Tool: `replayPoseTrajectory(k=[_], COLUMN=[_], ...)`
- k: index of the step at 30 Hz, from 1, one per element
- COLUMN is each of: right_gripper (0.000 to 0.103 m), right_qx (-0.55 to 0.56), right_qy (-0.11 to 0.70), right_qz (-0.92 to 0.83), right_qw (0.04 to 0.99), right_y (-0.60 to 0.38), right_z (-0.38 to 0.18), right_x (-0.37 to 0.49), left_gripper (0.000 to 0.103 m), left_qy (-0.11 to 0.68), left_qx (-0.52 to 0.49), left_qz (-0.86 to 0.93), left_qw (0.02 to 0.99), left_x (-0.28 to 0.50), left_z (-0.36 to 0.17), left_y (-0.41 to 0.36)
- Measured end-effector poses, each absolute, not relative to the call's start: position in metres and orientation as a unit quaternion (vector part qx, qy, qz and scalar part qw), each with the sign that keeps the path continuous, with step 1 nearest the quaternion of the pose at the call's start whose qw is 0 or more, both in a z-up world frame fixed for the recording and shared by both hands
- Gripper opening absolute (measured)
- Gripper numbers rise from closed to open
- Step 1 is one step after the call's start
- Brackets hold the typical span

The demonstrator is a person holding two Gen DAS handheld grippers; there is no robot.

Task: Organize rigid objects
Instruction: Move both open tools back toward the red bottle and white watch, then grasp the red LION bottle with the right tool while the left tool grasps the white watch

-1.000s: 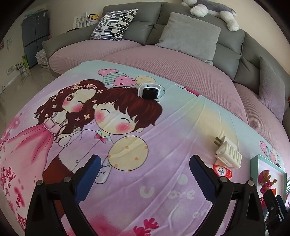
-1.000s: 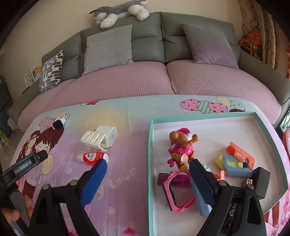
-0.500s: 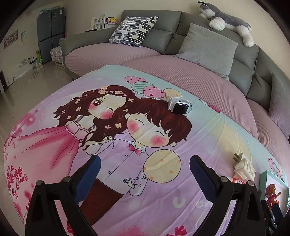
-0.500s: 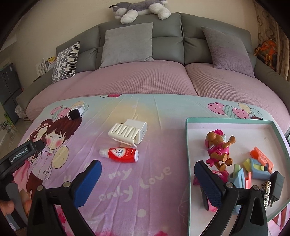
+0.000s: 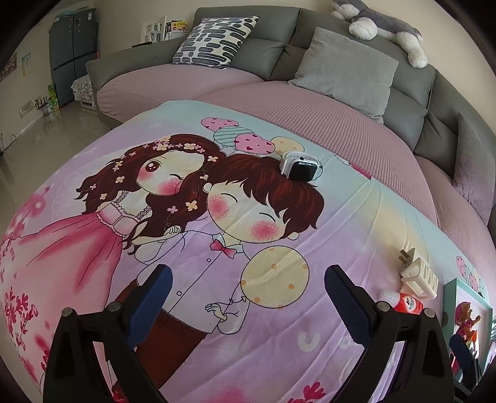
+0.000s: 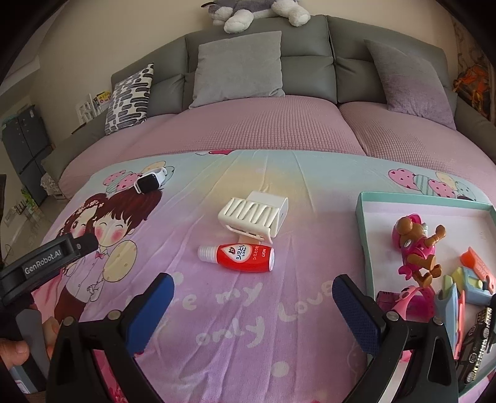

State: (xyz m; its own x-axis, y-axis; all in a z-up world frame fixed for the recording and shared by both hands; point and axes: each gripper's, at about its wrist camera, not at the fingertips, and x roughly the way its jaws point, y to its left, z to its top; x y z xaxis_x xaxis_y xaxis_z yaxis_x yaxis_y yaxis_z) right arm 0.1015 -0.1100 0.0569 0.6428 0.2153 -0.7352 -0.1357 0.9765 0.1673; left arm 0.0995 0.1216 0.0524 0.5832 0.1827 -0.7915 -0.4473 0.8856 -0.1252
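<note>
A red bottle (image 6: 240,256) lies on its side on the cartoon blanket, just ahead of my open right gripper (image 6: 252,291). Behind it rests a white slotted plug holder (image 6: 252,215). A white smartwatch (image 6: 149,180) sits far left on the blanket. My left gripper (image 5: 245,288) is open and empty, with the smartwatch (image 5: 300,166) well ahead of it; the plug holder (image 5: 418,274) and red bottle (image 5: 404,301) lie to its right. The left gripper (image 6: 52,257) shows at the right wrist view's left edge, held by a hand.
A teal-rimmed tray (image 6: 361,223) at the right holds a pink toy dog (image 6: 415,245), a pink watch, coloured plastic pieces and a toy car. Behind the blanket is a pink-covered grey sofa with cushions (image 6: 237,69) and a plush dog (image 6: 257,11).
The right gripper has swung left, from over the tray to in front of the red bottle. The left gripper has pulled back and left, so the smartwatch sits farther right in its view.
</note>
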Motion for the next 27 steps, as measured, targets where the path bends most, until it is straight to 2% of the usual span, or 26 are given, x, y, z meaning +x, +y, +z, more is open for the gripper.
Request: replayPoseTrajectory(k=[15,22,27], right_gripper=[0.103,0.103,0.098], right_qx=[0.039,0.038,0.037], right_qy=[0.434,0.446,0.453], right_qz=[0.063,0.022,0.016], right_qw=[0.898,0.894,0.891], right_y=[-0.071,-0.072,-0.073], right_z=[0.040,0.026,0.017], right_x=[0.138,0.152,0.155], left_gripper=[0.099,0.099,0.099], left_qy=[0.470,0.451,0.422], left_qx=[-0.147,-0.150,-0.129], left_qz=[0.165,0.127,0.100], left_qw=[0.855,0.871,0.892], left_x=[0.113,0.138,0.177], left_z=[0.022,0.032,0.045], left_y=[0.134,0.148,0.153])
